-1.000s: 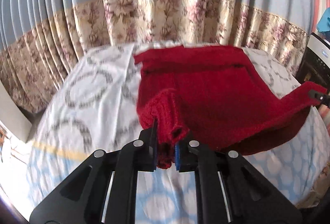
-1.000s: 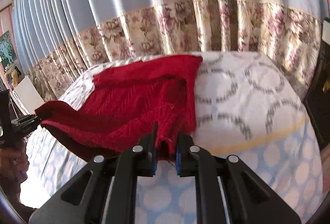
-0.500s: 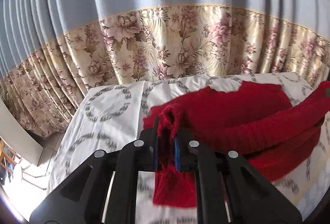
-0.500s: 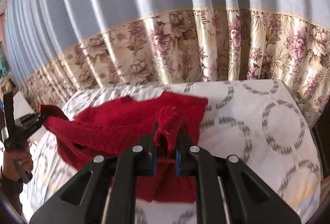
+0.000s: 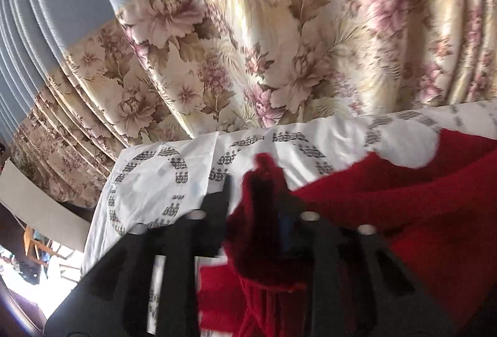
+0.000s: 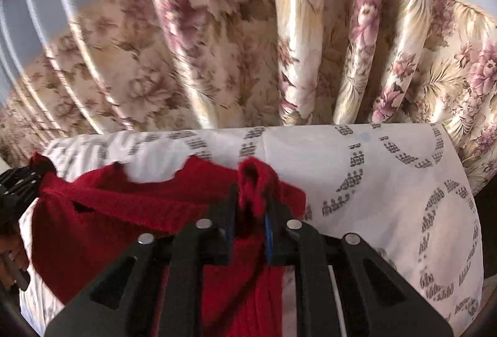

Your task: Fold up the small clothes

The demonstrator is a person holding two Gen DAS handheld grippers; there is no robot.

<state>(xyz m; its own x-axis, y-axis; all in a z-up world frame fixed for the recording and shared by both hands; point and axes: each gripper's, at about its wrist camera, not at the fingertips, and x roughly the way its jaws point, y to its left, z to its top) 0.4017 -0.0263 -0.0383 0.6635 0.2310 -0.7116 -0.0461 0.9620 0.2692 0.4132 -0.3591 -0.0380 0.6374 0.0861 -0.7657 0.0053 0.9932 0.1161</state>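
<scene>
We are laying the far edge of the red sweater point(image 5: 403, 200) down on the bed point(image 5: 161, 181), near the flowered curtain point(image 5: 279, 42). Our left gripper point(image 5: 257, 209) has its fingers spreading, the knit loose between them; our right gripper point(image 6: 250, 206) is parting too, cloth bunched in the gap. Best to let both corners go level, then draw back without snagging yarn. Blur hides whether the right fingers touch the knit
</scene>
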